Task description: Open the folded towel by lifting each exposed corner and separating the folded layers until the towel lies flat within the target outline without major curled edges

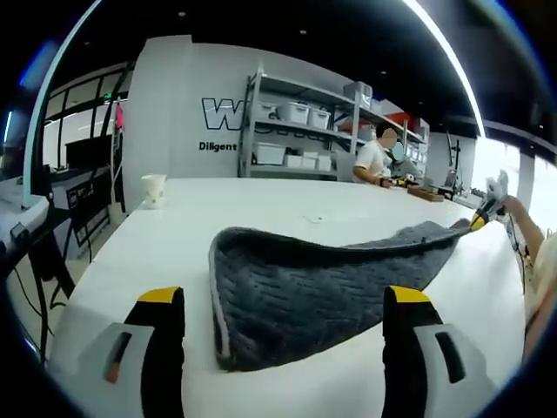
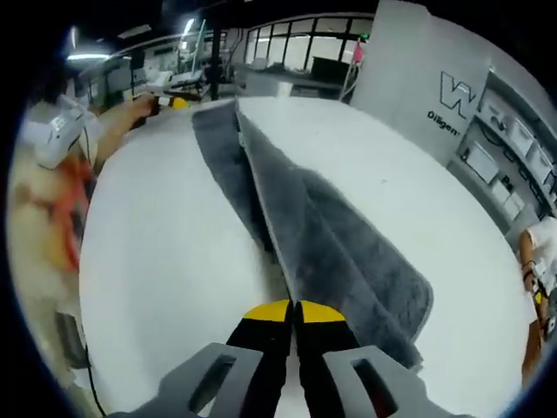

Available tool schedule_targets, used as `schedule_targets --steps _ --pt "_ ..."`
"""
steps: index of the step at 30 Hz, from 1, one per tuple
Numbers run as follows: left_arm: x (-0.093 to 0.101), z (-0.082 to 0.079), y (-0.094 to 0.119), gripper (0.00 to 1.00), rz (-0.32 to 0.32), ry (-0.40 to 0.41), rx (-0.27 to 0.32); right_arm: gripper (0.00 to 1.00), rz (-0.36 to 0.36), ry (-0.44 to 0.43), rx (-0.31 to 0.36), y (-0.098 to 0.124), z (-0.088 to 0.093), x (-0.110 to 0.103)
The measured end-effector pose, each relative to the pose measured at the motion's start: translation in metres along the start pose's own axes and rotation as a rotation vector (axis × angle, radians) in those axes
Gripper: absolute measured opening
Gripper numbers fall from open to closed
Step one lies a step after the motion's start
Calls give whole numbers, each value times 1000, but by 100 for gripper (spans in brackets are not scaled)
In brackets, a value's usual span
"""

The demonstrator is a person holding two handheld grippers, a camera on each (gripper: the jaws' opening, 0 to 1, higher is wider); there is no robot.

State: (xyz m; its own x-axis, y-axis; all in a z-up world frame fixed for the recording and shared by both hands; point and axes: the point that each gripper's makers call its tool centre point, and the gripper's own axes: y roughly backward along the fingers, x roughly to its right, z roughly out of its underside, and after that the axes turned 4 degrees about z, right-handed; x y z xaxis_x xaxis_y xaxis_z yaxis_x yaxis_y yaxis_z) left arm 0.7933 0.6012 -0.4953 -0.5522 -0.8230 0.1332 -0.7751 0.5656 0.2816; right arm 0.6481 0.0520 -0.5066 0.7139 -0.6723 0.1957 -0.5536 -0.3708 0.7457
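1. The towel (image 1: 322, 287) is being seen in the left gripper view lying on the white counter (image 1: 261, 213), its near part rounded and folded, its far end being drawn up and away to the right.
2. That far corner is being held off the counter by the right gripper (image 1: 481, 216), seen small at the right edge beside a person's arm (image 1: 531, 239).
3. The left gripper (image 1: 283, 326) is being held with its jaws wide apart, just short of the towel's near edge; nothing is being gripped by it.
4. In the right gripper view, the right gripper (image 2: 293, 315) is being kept with its jaws pressed together on the towel (image 2: 331, 235) edge.
5. From there the towel is being stretched along the counter (image 2: 165, 244) as a raised ridge, folded layers hanging on either side.
6. A cup (image 1: 154, 189) is being seen standing far back on the counter, well apart from the towel.
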Motion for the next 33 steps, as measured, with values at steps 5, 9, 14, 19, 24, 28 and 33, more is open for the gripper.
schedule_targets --steps 5,9,14,19,24,28,33 --pt "-1 -2 1 93 -1 1 6 0 -54 13 -53 0 16 -15" --pt "-1 -2 2 93 -2 2 11 0 -78 12 -88 -5 25 -22" --pt "-1 -3 2 93 -1 4 15 0 -95 5 -121 -15 34 -27" --pt "-3 -3 2 93 -2 6 11 0 -96 -2 -131 -21 39 -27" --pt "-2 -3 2 93 -3 6 12 0 -97 -33 -106 -18 37 -30" --pt "-2 -2 2 93 -3 6 9 6 -52 -75 -41 -9 28 -23" --pt "-1 -2 1 93 2 6 8 21 6 -59 99 -4 0 -22"
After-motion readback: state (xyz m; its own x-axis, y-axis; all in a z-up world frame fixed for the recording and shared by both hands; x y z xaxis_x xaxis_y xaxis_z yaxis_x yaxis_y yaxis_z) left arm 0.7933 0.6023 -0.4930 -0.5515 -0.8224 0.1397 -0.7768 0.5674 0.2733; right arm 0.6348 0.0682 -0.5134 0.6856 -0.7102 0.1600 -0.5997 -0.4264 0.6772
